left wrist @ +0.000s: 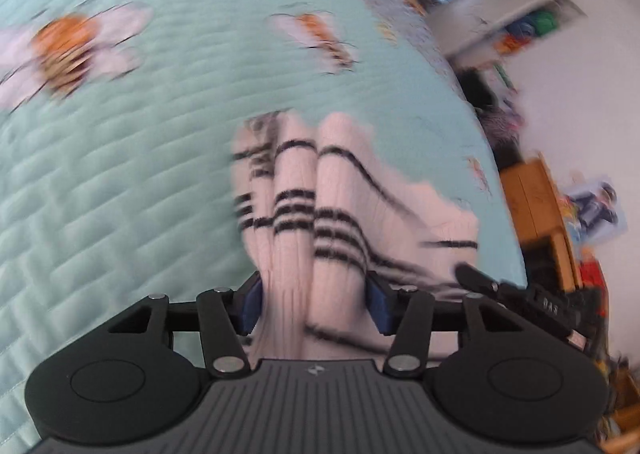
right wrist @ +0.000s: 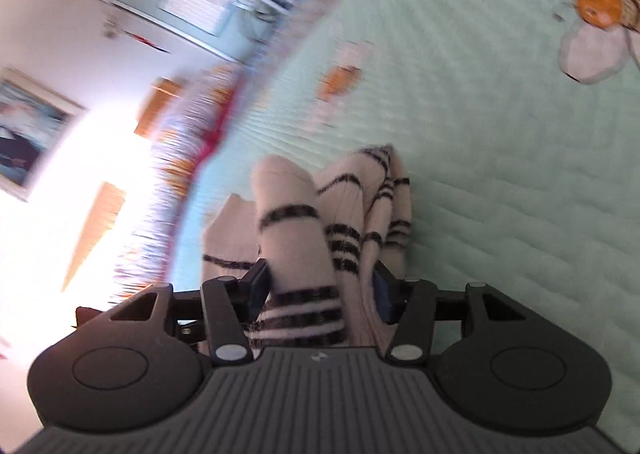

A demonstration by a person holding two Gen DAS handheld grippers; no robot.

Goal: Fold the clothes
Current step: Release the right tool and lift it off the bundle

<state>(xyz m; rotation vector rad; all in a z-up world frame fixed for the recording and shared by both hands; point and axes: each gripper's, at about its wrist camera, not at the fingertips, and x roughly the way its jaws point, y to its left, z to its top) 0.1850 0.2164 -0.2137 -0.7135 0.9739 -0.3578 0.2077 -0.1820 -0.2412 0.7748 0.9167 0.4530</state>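
A pale pink knit garment with black stripes (left wrist: 316, 198) hangs bunched in folds above a mint quilted bedspread (left wrist: 140, 158). My left gripper (left wrist: 314, 304) is shut on a thick bundle of it, blue pads pressed to either side. In the right wrist view the same striped garment (right wrist: 304, 222) is gathered between the blue pads of my right gripper (right wrist: 320, 294), also shut on it. The right gripper's black body (left wrist: 520, 302) shows at the right edge of the left wrist view, close beside the left one. Both views are motion-blurred.
The bedspread carries white daisy and bee prints (left wrist: 68, 50) (right wrist: 600, 14). Beyond the bed's edge stand a wooden cabinet (left wrist: 536, 206), white shelves (left wrist: 500, 2) and a window (right wrist: 192, 2). A framed picture (right wrist: 28, 130) hangs on the white wall.
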